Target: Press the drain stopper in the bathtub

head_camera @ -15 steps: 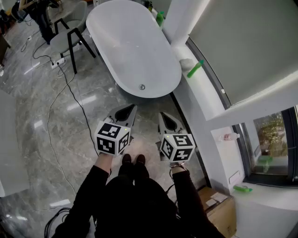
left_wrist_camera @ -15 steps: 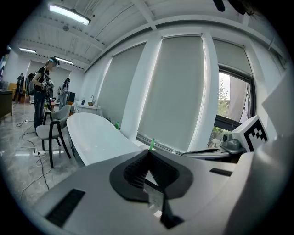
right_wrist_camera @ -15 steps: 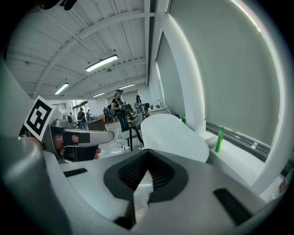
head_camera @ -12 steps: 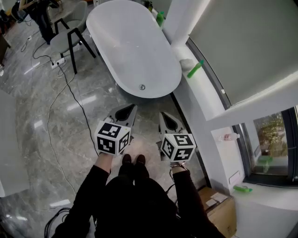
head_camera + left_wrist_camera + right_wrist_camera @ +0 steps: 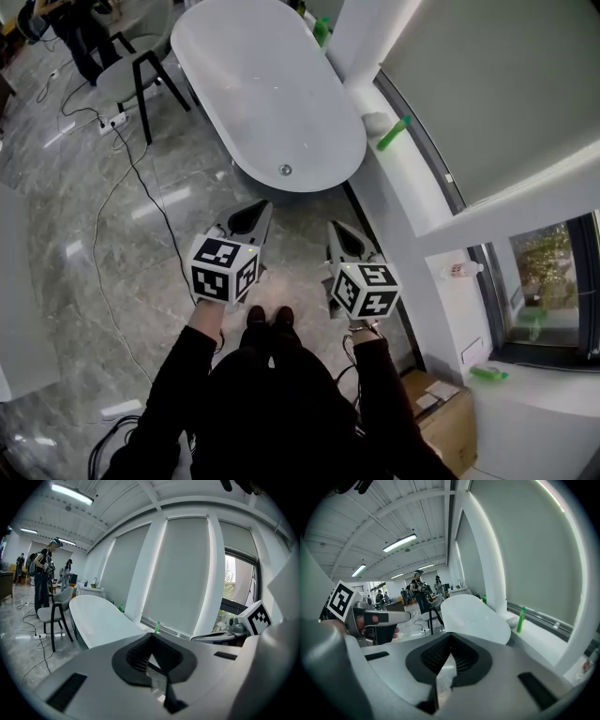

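A white oval bathtub (image 5: 262, 84) stands on the grey marble floor ahead of me. Its round metal drain stopper (image 5: 285, 170) sits in the tub bottom at the near end. My left gripper (image 5: 255, 208) and right gripper (image 5: 337, 230) hover side by side over the floor, short of the tub's near rim, both pointing toward it. Each has its jaws shut with nothing between them. The left gripper view shows the left gripper (image 5: 151, 637) aimed past the bathtub (image 5: 98, 616). In the right gripper view, the bathtub (image 5: 473, 613) lies beyond the right gripper (image 5: 450, 637).
A chair (image 5: 131, 70) stands left of the tub, with a power strip (image 5: 112, 122) and cables (image 5: 122, 202) on the floor. A green bottle (image 5: 394, 133) lies on the white window ledge at the right. A cardboard box (image 5: 436, 412) sits behind my right side. People (image 5: 44, 573) stand far off.
Both grippers have shifted only slightly, the right one a little to the right. The tub sits a touch higher in the view. The jaws stay shut.
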A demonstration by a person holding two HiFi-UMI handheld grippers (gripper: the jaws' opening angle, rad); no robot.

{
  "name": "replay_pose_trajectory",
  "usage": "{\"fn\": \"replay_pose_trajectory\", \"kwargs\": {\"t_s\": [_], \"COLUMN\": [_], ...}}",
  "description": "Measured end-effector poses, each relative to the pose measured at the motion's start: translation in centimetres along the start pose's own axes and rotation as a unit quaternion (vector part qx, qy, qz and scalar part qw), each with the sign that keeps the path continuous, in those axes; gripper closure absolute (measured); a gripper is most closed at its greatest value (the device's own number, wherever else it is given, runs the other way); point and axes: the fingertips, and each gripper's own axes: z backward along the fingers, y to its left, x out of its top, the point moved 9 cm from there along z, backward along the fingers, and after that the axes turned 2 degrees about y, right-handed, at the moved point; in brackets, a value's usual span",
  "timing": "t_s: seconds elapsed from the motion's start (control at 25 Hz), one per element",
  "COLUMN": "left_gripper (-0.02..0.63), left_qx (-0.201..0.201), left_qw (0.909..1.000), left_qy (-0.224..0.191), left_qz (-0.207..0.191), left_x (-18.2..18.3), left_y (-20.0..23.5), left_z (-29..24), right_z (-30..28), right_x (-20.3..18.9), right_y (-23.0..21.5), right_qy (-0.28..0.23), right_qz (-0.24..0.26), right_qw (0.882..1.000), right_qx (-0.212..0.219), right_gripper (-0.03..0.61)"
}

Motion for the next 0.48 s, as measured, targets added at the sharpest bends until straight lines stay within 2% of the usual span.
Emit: {"fn": "replay_pose_trajectory", "kwargs": {"t_s": [0.48], "left_gripper": [0.609], "left_qx": [0.006], "left_qw": [1.0], "left_qy": [-0.007], "left_qz": [-0.002], "left_x": [1.0], "left_y": [1.7], "left_z": [0.1], "right_z": [-0.2], "right_x": [1.3], "right_y": [-0.3], "right_qy": [-0.004], "right_qz": [-0.025], "right_qw": [0.999], "right_qx": [-0.028], "right_gripper": [0.576]}}
